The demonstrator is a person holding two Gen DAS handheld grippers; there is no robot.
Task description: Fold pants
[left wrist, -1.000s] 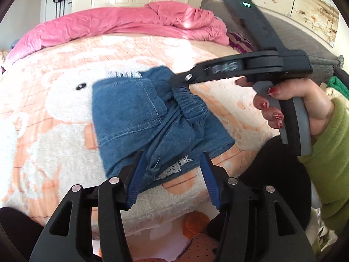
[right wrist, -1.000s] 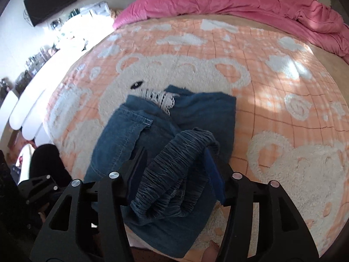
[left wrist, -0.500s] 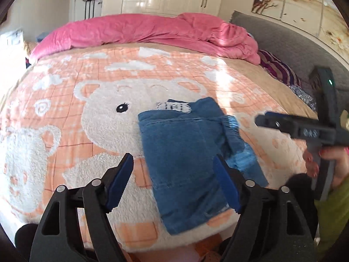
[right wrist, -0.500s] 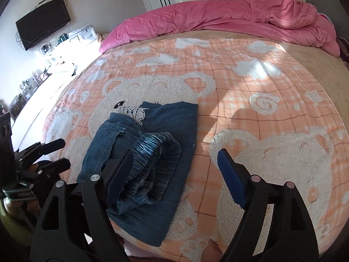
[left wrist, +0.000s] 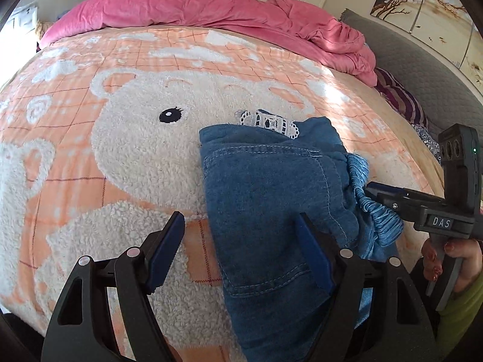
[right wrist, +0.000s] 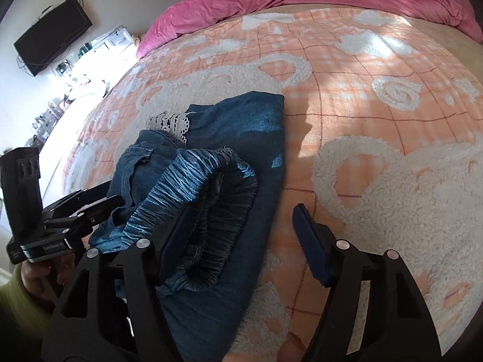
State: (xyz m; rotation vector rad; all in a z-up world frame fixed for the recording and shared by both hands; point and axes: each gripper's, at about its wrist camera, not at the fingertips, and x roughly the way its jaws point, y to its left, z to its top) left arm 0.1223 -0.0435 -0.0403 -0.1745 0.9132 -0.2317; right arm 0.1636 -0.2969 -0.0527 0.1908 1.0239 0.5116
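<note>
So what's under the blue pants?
Under the denim pants lies the fluffy peach bear blanket on the bed. A strip of white lace peeks out beneath their far edge. Whatever else is under or inside the folds is covered.

One pair of denim pants [left wrist: 271, 199], two grippers, perhaps one blanket [left wrist: 126, 163].

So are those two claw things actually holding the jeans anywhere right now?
No. The left gripper and right gripper are both open, just over the folded denim pants.
</note>
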